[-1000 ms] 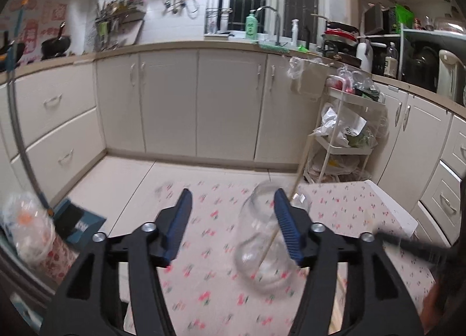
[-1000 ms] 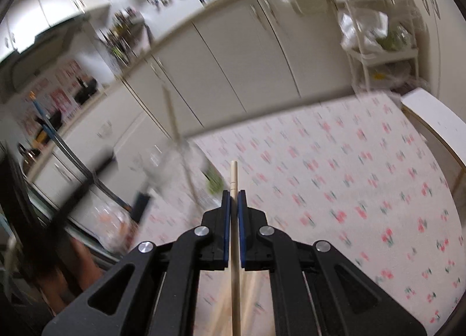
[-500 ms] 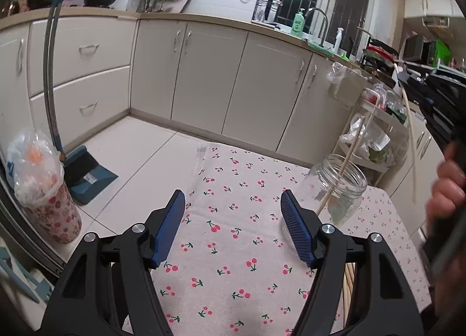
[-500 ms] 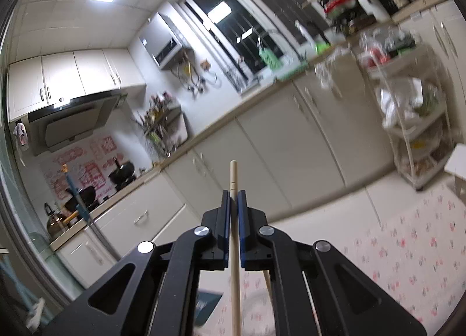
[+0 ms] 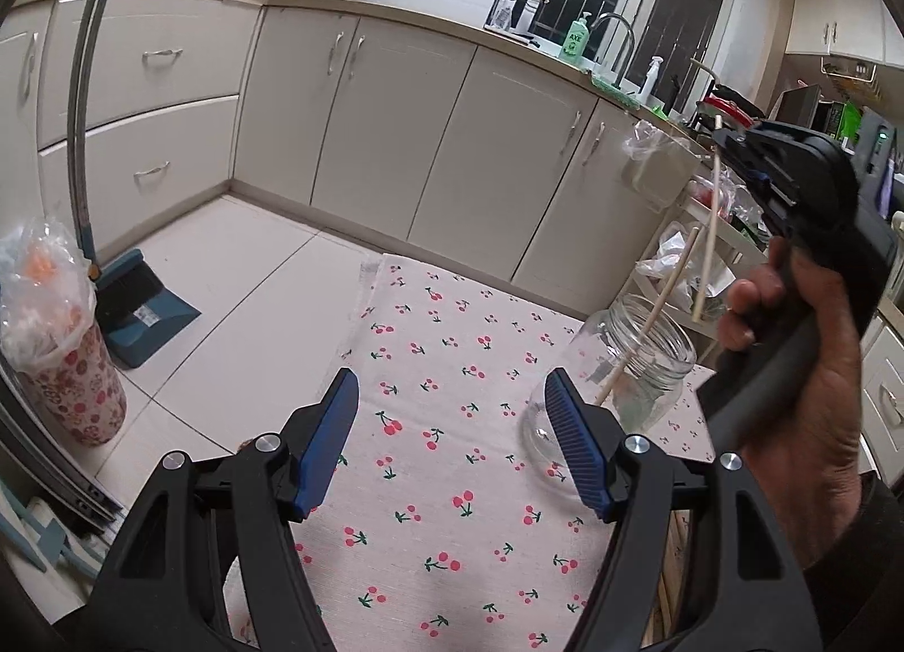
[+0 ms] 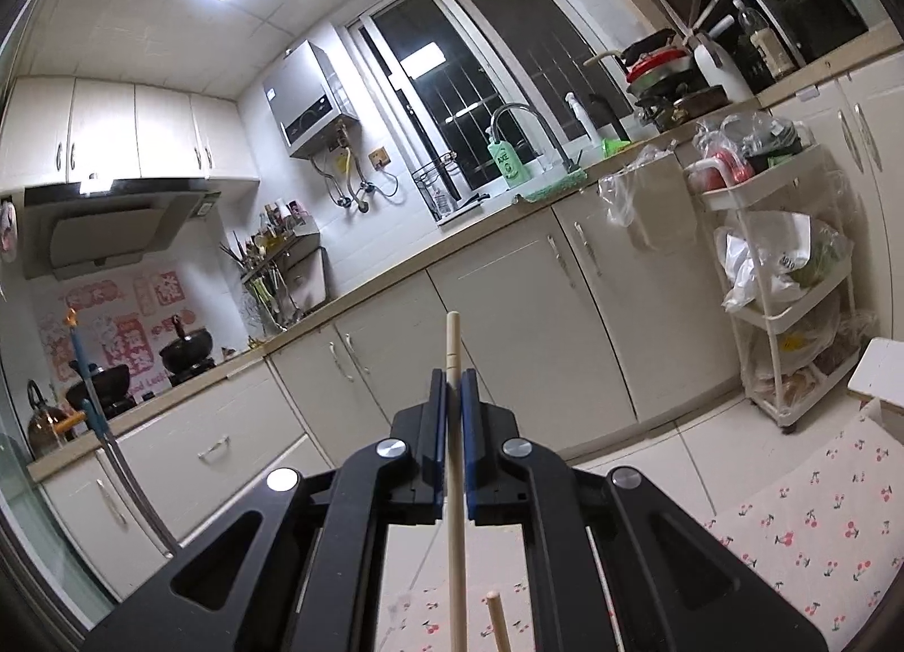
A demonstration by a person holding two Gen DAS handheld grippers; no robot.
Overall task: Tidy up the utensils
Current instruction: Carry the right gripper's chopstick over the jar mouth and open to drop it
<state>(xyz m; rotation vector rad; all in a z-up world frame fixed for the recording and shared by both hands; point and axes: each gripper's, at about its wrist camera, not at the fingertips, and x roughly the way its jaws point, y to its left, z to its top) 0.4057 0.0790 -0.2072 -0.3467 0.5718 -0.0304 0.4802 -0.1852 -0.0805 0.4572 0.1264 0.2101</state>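
A clear glass jar (image 5: 633, 364) stands on the cherry-print tablecloth (image 5: 440, 460), with one wooden chopstick (image 5: 650, 318) leaning out of it. My left gripper (image 5: 452, 443) is open and empty, low over the cloth just left of the jar. My right gripper (image 6: 452, 386) is shut on a second wooden chopstick (image 6: 455, 488), held about upright. In the left wrist view that chopstick (image 5: 709, 222) hangs with its lower end above and right of the jar's mouth. The tip of the jar's chopstick (image 6: 497, 618) shows at the bottom of the right wrist view.
More chopsticks (image 5: 669, 584) lie on the cloth at the lower right. A white trolley (image 6: 785, 268) with bags stands beyond the table. A dustpan (image 5: 144, 301) and a bagged bin (image 5: 56, 335) sit on the floor at left. Cabinets (image 5: 440, 143) run along the back.
My right gripper lifted the chopstick off the table, turned it upright and brought it over the jar. My left gripper drew back left from around the jar.
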